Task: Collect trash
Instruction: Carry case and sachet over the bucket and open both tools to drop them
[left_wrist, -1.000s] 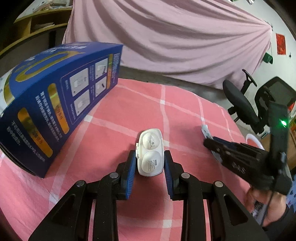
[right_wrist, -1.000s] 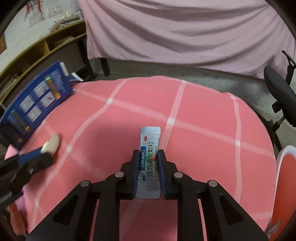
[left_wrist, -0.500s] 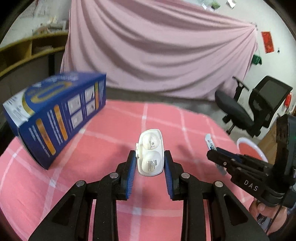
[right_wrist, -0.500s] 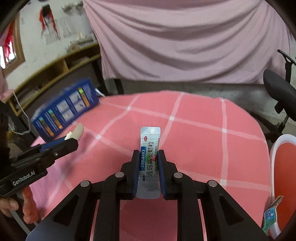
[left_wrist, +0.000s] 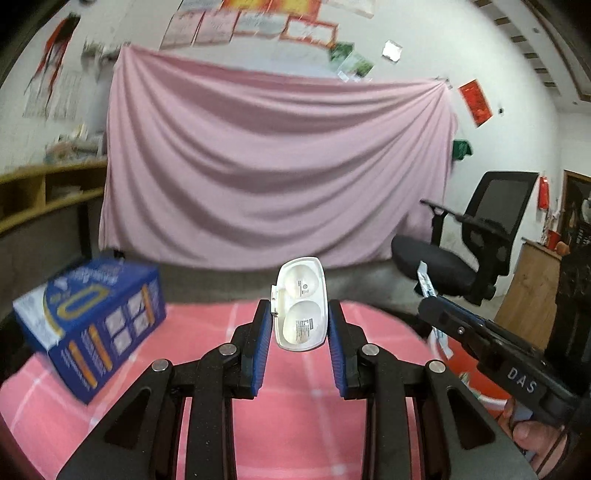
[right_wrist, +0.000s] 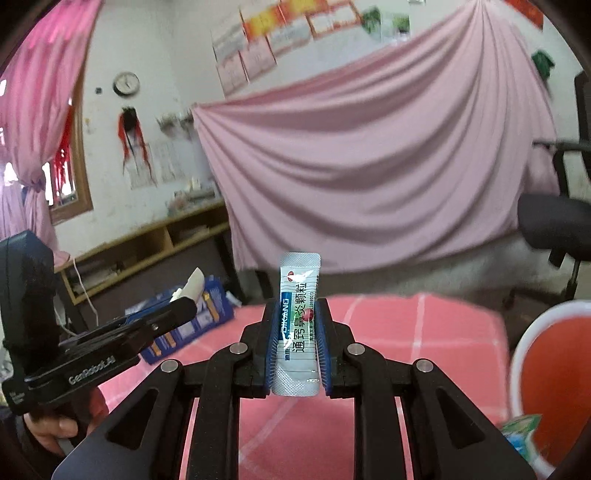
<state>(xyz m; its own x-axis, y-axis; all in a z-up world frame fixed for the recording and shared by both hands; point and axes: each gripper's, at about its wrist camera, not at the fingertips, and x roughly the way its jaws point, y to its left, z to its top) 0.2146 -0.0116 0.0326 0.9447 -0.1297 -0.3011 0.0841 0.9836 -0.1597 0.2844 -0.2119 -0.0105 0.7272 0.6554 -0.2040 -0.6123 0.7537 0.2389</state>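
Round counter under pink checked cloth — blue box lying at its left edge. Pink drape across the back wall, black office chair to the right, wooden shelving left. Left gripper fingers clamped on white plastic case, held above the counter. Right gripper fingers pinched on medicine sachet — red bin just right.

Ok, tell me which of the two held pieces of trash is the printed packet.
The sachet in the right hand-held gripper: flat, with blue-green print. The left hand-held gripper holds a white plastic case.
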